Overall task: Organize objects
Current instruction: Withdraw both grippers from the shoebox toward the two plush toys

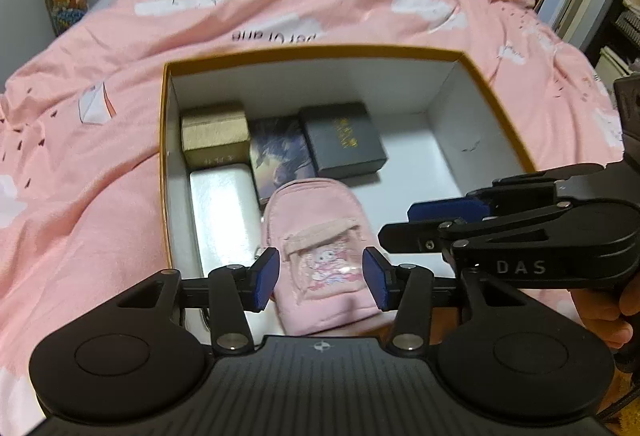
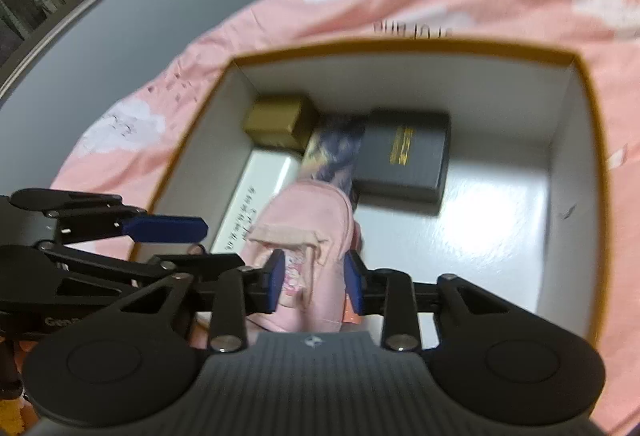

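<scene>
Left tool [image 1: 320,278]: lower centre of frame, jaws apart, straddling the pink pouch [image 1: 320,256] without visible contact; judged poised to steady or release it.

Right tool [image 2: 314,282]: lower centre, pads close on either side of the pouch's lower end; whether they pinch the fabric cannot be told.

Pink pouch: one, lying inside the orange-rimmed box [image 1: 164,139], near its front wall, partly over the patterned item.

Other contents, packed against the box's left side, likely to save room: gold box [image 1: 214,133], one; white case [image 1: 222,211], one; patterned flat box [image 1: 274,151], one; black box [image 1: 344,139], one.

Box rests on the bed's pink duvet [image 1: 100,163].
</scene>
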`<state>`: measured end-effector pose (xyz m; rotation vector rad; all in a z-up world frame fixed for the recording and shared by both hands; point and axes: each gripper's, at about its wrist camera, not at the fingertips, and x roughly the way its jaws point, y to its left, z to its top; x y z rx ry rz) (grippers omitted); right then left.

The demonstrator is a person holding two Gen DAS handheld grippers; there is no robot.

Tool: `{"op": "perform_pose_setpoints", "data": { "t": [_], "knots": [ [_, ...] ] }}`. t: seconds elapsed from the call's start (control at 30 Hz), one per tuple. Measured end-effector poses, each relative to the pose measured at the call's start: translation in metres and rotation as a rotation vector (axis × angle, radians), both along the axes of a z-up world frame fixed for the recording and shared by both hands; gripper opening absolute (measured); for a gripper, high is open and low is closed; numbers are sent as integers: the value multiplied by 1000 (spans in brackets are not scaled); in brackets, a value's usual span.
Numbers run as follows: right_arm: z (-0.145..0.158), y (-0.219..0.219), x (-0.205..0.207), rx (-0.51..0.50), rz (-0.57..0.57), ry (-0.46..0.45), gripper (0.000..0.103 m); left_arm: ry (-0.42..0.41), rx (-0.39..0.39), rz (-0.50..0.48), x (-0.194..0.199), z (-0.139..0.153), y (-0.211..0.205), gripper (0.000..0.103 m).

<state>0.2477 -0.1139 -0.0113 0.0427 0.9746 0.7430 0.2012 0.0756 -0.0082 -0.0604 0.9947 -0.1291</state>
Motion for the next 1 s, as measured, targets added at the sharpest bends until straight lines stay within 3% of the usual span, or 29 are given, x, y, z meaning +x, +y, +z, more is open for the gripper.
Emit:
{"op": "perform_pose_setpoints", "data": {
  "t": [0.1,0.23,0.4,0.6,0.7,0.83,1.0],
  "knots": [
    [19,-10,-18,-2,-22,-83,42,-48,-10,-12,-14,13,-7,59],
    [42,-33,-48,16,-97,-195,61,-98,-23,-39,-35,31,-18,64],
    [60,-64,-88,70,-177,-298,65,-170,-11,-96,-66,44,-38,65],
    [66,-91,-142,34,-239,-427,74,-261,-30,-119,-105,46,-58,65],
    [59,-107,-161,9,-272,-432,74,-226,-85,-117,-117,35,-64,65],
    [39,-126,-179,2,-320,-371,74,-133,-178,-96,-126,8,-68,65],
    [9,-133,-194,-91,-338,-342,73,-56,-246,-75,-133,-29,-76,65]
  ]
}}
